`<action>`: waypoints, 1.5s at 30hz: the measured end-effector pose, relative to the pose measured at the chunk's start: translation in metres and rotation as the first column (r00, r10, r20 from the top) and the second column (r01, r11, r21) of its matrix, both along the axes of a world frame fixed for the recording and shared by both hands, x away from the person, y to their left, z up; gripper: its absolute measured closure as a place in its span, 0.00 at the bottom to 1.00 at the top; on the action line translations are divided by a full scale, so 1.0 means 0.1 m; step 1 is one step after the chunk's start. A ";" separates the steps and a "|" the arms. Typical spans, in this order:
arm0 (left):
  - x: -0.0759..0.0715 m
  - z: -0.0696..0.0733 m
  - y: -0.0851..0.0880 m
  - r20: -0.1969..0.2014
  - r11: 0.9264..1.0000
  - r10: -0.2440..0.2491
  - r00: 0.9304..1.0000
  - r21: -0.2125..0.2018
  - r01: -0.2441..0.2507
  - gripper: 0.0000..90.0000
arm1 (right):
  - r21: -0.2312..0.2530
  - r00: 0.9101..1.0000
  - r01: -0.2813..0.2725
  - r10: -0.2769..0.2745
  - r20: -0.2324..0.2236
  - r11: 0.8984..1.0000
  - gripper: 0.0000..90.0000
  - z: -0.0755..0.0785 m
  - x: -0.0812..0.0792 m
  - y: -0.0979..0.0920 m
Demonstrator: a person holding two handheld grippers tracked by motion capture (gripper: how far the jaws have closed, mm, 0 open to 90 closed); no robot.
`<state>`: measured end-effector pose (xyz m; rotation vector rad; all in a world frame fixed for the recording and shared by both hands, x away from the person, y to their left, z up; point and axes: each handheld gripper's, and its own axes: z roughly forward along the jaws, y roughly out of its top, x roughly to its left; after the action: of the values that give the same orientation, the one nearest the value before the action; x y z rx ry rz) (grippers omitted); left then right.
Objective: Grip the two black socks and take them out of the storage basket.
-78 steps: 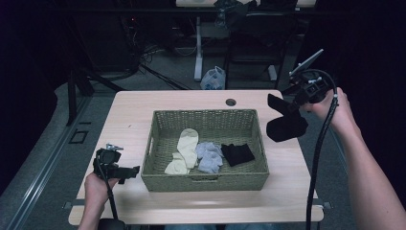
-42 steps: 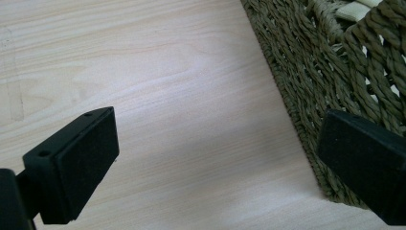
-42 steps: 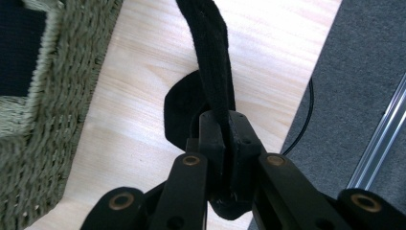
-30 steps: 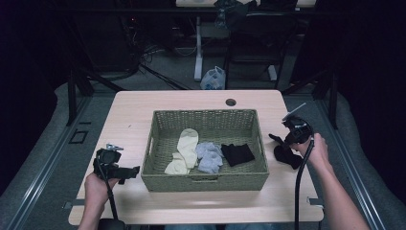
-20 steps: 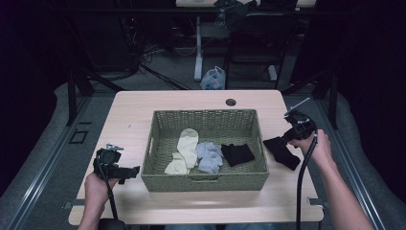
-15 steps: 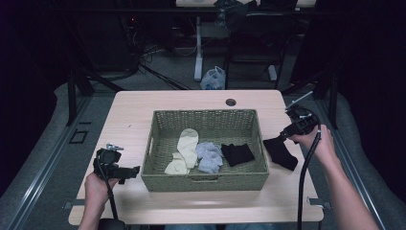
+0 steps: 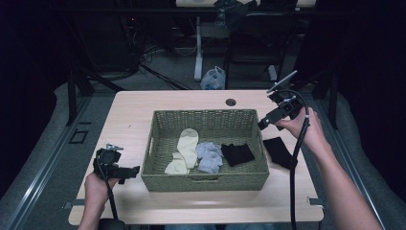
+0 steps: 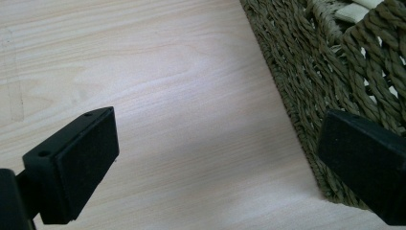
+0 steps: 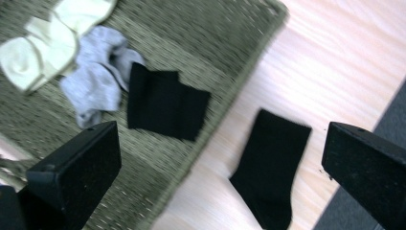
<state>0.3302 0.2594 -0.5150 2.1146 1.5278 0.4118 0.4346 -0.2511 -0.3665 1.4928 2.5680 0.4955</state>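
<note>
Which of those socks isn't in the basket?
The black sock lying flat on the table, right of the basket. The cream, grey and other black socks all lie inside it.

Plenty of bare table [image 7: 129, 120] left of the basket [image 7: 206, 179] for me; on the right, a black sock [image 7: 280, 151] lies just beside the basket wall.

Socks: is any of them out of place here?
Yes. One black sock lies flat on the table, just outside the basket at its right side, while the cream, grey and other black sock are inside.
</note>
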 end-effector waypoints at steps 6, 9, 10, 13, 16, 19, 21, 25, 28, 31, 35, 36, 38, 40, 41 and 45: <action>0.00 0.00 0.00 -0.002 1.000 -0.002 1.000 -0.001 0.002 0.01 | -0.004 0.998 -0.058 0.058 0.014 0.998 0.00 0.06 0.05 0.32; 0.00 0.00 0.00 0.000 1.000 0.000 1.000 -0.001 0.000 0.01 | -0.002 0.996 -0.083 0.083 0.009 0.997 0.00 0.03 0.09 0.46; 0.00 0.00 0.00 -0.002 1.000 -0.002 1.000 -0.001 0.002 0.01 | 0.000 0.997 -0.082 0.082 0.005 0.997 0.00 0.02 0.10 0.50; 0.00 0.00 0.00 0.000 1.000 -0.001 1.000 -0.002 0.001 0.01 | 0.007 0.995 -0.097 0.097 0.001 0.995 0.00 -0.05 0.13 0.62; 0.00 0.00 0.01 -0.005 1.000 -0.006 1.000 0.000 0.006 0.01 | 0.001 0.994 -0.105 0.105 -0.003 0.994 0.00 -0.10 0.15 0.72; 0.00 0.00 0.01 -0.001 1.000 -0.005 1.000 0.000 0.005 0.01 | -0.005 0.993 -0.118 0.118 -0.008 0.993 0.00 -0.14 0.17 0.80; 0.00 0.00 0.01 -0.001 1.000 -0.005 1.000 0.000 0.005 0.01 | -0.003 0.992 -0.125 0.125 -0.011 0.992 0.00 -0.19 0.19 0.84; 0.00 0.00 0.01 -0.001 1.000 -0.005 1.000 0.000 0.005 0.01 | -0.007 0.991 -0.129 0.129 -0.036 0.992 0.00 -0.31 0.20 0.93; 0.00 0.00 0.01 -0.001 1.000 -0.006 1.000 0.000 0.006 0.01 | -0.006 0.991 -0.127 0.126 -0.047 0.992 0.00 -0.41 0.22 0.97; 0.00 0.00 0.01 0.000 1.000 -0.006 1.000 0.001 0.006 0.01 | -0.011 0.990 -0.127 0.126 -0.059 0.992 0.00 -0.52 0.24 1.02; 0.00 0.00 0.01 -0.001 1.000 -0.007 1.000 0.001 0.007 0.01 | -0.026 0.987 -0.139 0.136 -0.087 0.990 0.00 -0.66 0.26 1.08; 0.00 0.00 0.01 0.000 1.000 -0.007 1.000 0.000 0.007 0.01 | -0.024 0.988 -0.130 0.128 -0.089 0.991 0.00 -0.70 0.26 1.10; 0.00 0.00 0.01 0.000 1.000 -0.007 1.000 0.000 0.007 0.01 | -0.030 0.985 -0.140 0.136 -0.107 0.990 0.00 -0.76 0.27 1.12; 0.00 0.00 0.01 0.000 1.000 -0.007 1.000 0.000 0.007 0.01 | -0.037 0.983 -0.142 0.137 -0.120 0.989 0.01 -0.83 0.28 1.14; 0.00 0.00 0.01 0.000 1.000 -0.007 1.000 0.001 0.007 0.01 | -0.041 0.983 -0.146 0.140 -0.121 0.988 0.02 -0.88 0.28 1.15; 0.00 0.00 0.01 -0.003 1.000 -0.008 1.000 -0.002 0.008 0.01 | -0.034 0.982 -0.129 0.123 -0.143 0.991 0.07 -1.04 0.30 1.18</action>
<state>0.3299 0.2607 -0.5146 2.1201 1.5198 0.4042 0.4645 -0.1329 -0.4705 1.4049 2.7753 0.3584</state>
